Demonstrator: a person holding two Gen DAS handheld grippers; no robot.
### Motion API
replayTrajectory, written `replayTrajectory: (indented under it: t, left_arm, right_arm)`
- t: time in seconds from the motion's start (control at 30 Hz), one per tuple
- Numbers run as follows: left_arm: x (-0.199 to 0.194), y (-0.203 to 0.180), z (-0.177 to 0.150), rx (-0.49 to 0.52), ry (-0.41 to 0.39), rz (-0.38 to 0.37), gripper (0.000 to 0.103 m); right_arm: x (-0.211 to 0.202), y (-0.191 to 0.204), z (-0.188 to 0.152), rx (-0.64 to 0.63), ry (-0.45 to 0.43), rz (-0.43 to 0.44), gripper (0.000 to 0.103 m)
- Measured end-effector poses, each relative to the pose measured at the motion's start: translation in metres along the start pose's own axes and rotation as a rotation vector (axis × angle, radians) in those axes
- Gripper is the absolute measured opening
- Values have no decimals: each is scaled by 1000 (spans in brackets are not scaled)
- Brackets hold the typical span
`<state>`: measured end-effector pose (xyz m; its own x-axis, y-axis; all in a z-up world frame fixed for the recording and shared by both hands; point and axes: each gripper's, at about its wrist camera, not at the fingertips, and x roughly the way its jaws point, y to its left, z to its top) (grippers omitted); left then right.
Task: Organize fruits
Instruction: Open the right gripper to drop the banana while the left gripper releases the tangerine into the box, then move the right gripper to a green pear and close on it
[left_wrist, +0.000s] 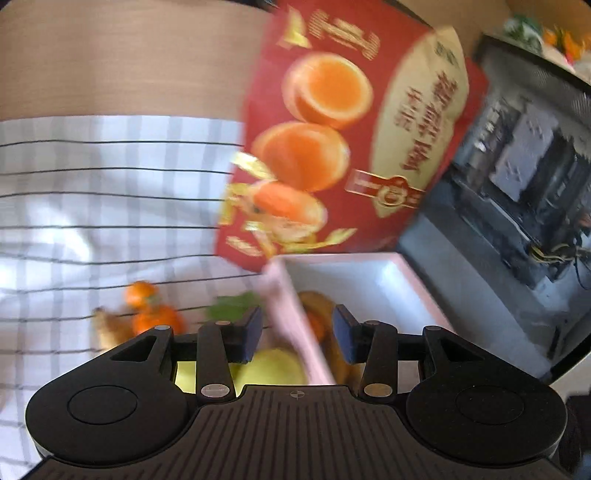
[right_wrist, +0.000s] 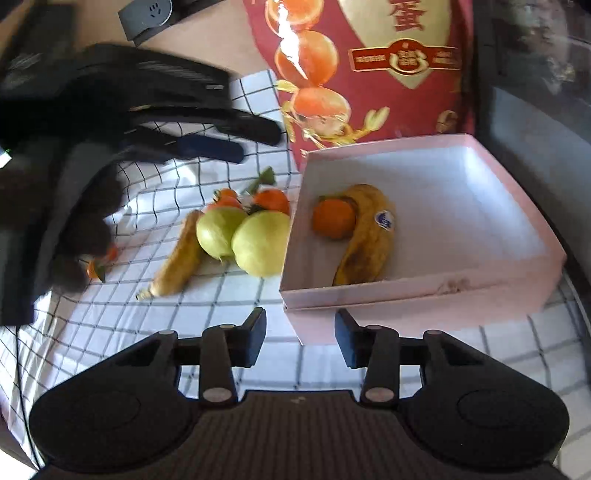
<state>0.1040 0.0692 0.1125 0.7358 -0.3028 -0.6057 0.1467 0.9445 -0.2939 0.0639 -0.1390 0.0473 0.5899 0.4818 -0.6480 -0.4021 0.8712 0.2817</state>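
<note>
A pink box (right_wrist: 424, 295) on the checked cloth holds a spotted banana (right_wrist: 369, 236) and an orange (right_wrist: 332, 218). Left of it lie two green apples (right_wrist: 221, 230) (right_wrist: 262, 243), another banana (right_wrist: 177, 258), leafy oranges (right_wrist: 271, 199) and a small orange (right_wrist: 99, 266). My right gripper (right_wrist: 300, 328) is open and empty, hovering before the box's near left corner. My left gripper (left_wrist: 299, 332) is open too, above the box's left wall (left_wrist: 295, 314) with the apples (left_wrist: 273, 365) under it. In the right wrist view the left gripper (right_wrist: 258, 146) hangs over the cloth at upper left.
A tall red gift box printed with oranges (right_wrist: 369, 74) stands right behind the pink box. A dark glass-sided case (left_wrist: 517, 166) is on the right. A grey power strip (right_wrist: 147, 14) lies on the wooden table beyond the cloth (right_wrist: 129, 314).
</note>
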Motion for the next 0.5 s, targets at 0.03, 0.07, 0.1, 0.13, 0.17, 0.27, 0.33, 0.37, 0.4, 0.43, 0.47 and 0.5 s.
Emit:
replayTrajectory:
  t: [0.03, 0.07, 0.1, 0.13, 0.17, 0.27, 0.33, 0.37, 0.4, 0.43, 0.47, 0.5]
  left_arm:
    - [-8, 7, -7, 1, -6, 18, 47]
    - [-13, 13, -13, 10, -5, 43, 47]
    - [-17, 18, -20, 24, 0, 73, 47]
    - [-21, 23, -29, 44, 11, 109, 47]
    - [-22, 27, -36, 59, 23, 137, 47]
    - [-30, 38, -58, 105, 55, 203, 47]
    - [-30, 40, -70, 131, 70, 236, 47]
    - [-30, 42, -75, 136, 73, 248, 47]
    - [-30, 43, -78, 134, 72, 257, 47]
    - [-29, 46, -80, 121, 70, 259, 47]
    - [-28, 49, -82, 102, 72, 250, 47]
    - [-28, 50, -83, 86, 73, 240, 47]
  right_arm:
    - [5, 2, 1, 0, 8, 9, 42]
    - [9, 4, 2, -5, 9, 19, 42]
    - [12, 6, 1, -13, 15, 21, 42]
    - [17, 8, 1, -19, 30, 18, 42]
    - [21, 10, 0, -25, 41, 17, 42]
    - [29, 18, -5, -86, 59, -26, 45]
    - [29, 24, -10, -136, 63, -64, 50]
    - [28, 27, -14, -156, 65, -74, 52]
    - [27, 30, -18, -173, 70, -81, 52]
    - [25, 33, -19, -184, 74, -86, 53]
    - [24, 36, -23, -198, 77, -92, 54]
    - [23, 40, -28, -213, 77, -100, 55]
